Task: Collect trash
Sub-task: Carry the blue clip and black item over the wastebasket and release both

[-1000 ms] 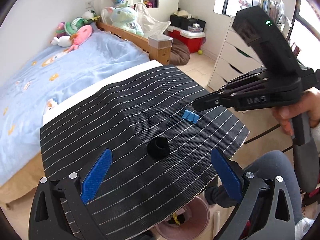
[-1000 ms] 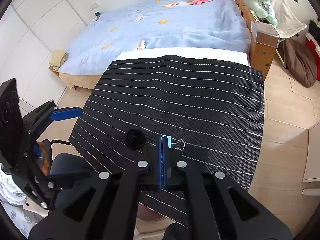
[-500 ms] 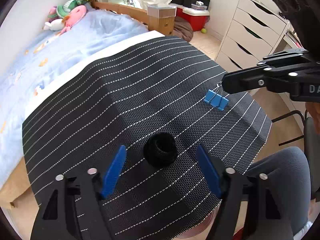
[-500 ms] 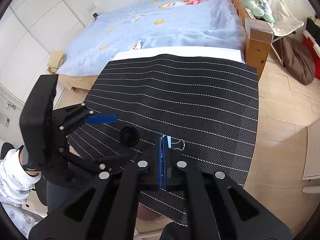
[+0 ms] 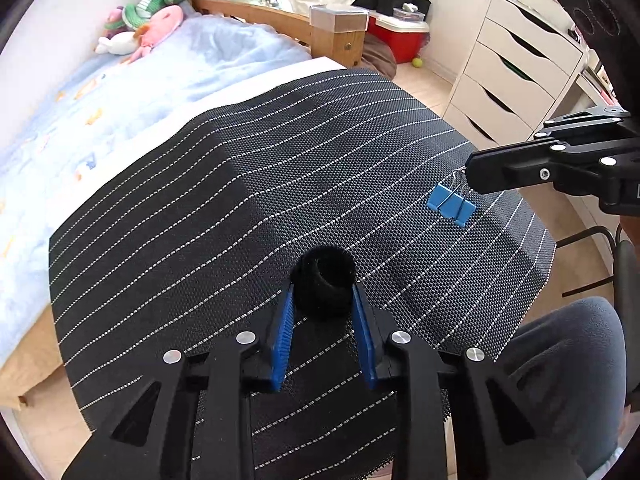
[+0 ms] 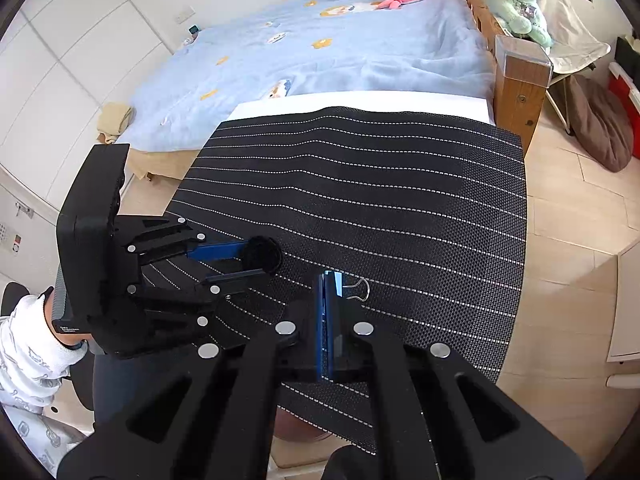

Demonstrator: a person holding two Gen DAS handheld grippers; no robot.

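A black roll of strap sits on the black striped mat. My left gripper has closed its blue pads on both sides of the roll; it also shows in the right wrist view gripping the roll. A blue binder clip lies on the mat at the right. My right gripper is shut, its tip at the clip's wire handle. In the right wrist view my right gripper is shut and the clip with its wire loop shows just right of the tips.
The mat covers a white table beside a bed with a blue blanket. A white drawer unit stands at the right. A pink bin peeks out under the mat's near edge. A person's knee is at the lower right.
My left gripper moved forward and down onto the black roll and closed its jaws around it. The right gripper stayed shut at the binder clip.
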